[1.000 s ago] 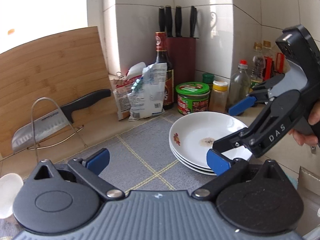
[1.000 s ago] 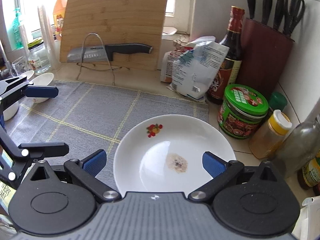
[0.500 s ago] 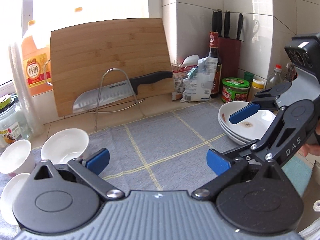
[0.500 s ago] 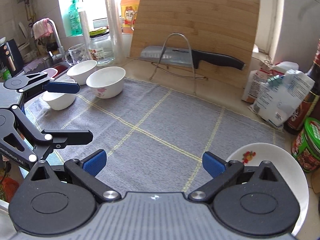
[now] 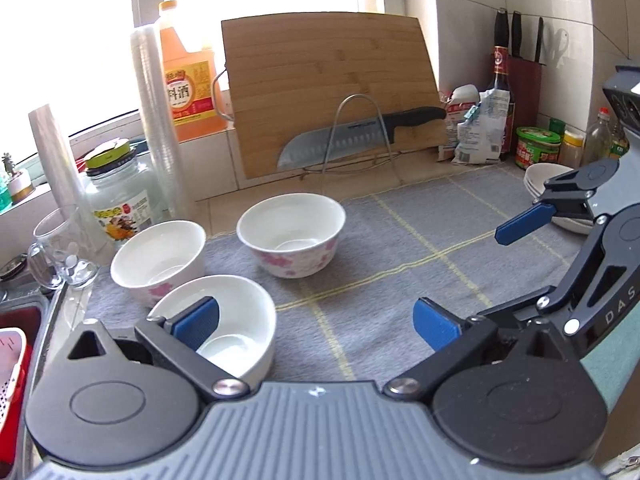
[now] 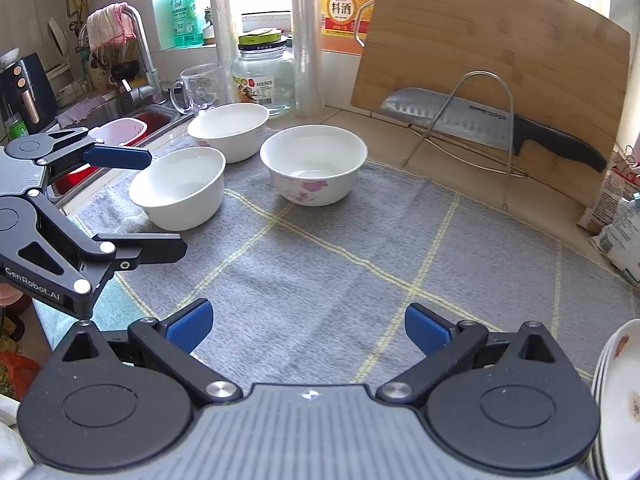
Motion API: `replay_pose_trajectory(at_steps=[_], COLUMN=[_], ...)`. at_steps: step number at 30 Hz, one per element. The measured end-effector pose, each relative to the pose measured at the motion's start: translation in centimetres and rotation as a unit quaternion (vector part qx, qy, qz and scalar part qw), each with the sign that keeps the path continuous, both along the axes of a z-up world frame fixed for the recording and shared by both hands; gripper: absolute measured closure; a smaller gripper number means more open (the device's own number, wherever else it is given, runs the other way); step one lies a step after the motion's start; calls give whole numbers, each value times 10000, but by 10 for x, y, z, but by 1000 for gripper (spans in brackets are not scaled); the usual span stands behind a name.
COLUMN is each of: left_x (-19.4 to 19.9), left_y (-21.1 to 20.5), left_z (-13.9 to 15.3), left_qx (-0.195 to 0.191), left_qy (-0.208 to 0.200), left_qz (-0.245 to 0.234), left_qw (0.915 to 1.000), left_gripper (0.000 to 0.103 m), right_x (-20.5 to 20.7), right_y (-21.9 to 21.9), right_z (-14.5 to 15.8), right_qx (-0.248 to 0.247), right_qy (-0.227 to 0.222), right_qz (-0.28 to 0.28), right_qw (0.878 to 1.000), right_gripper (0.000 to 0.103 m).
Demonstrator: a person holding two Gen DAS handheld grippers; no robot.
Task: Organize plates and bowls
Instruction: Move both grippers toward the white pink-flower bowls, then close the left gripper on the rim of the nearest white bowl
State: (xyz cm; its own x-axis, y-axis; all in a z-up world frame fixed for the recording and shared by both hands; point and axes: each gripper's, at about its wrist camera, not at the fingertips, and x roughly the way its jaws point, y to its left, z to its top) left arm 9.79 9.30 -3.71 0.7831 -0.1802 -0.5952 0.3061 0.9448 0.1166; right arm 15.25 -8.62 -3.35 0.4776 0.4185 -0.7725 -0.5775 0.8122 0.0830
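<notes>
Left gripper (image 5: 316, 322): jaws spread wide, nothing between them; held low over the left end of the bench, its left pad (image 5: 196, 322) inside the rim of the nearest bowl.
Right gripper (image 6: 308, 326): jaws spread wide, nothing held; over the middle of the grey mat (image 6: 320, 264), no contact visible.
Nearest bowl (image 5: 240, 328): plain white, upright, at the front left corner of the mat.
Second bowl (image 5: 158, 256): white with pink flowers, upright, just behind the nearest bowl, looks touching it, by the left edge of the mat.
Third bowl (image 5: 292, 234): white with pink flowers, upright, apart from the other two, toward the back edge of the mat.
Plates (image 5: 548, 182): white stack at the right end of the mat, partly hidden behind the right gripper in the left view; cut off at the frame edge in the right view, top one showing a brown stain.
Cutting board (image 5: 332, 88): leaning against the back wall.
Knife (image 5: 360, 134): lying in a wire rack in front of the board.
Glass jar (image 6: 264, 80): at the back left edge of the bench, near the sink.
</notes>
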Motion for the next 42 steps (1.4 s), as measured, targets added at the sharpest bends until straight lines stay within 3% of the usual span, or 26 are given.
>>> replay_pose_trajectory(at_steps=[13, 18, 22, 33, 42], left_x=[4, 13, 19, 37, 56], left_y=[77, 95, 103, 115, 117], left_z=[-12, -18, -22, -26, -25], left_qx=[74, -47, -93, -391, -300], left_qy=[136, 286, 316, 560, 728], left_qz=[208, 186, 111, -108, -464], left_qw=[9997, 9994, 9994, 9976, 9958], left_gripper=[1, 1, 1, 1, 1], right_x=[-1, -1, -3, -8, -7], right_y=[88, 110, 121, 119, 127], right_z=[-20, -42, -57, -60, -57], right_qx=[-105, -221, -290, -290, -344], right_qy=[-100, 140, 373, 115, 7], right_qz=[269, 340, 373, 450, 510], right_qw=[9995, 9991, 9982, 9985, 9981], right_gripper=[0, 0, 0, 0, 0])
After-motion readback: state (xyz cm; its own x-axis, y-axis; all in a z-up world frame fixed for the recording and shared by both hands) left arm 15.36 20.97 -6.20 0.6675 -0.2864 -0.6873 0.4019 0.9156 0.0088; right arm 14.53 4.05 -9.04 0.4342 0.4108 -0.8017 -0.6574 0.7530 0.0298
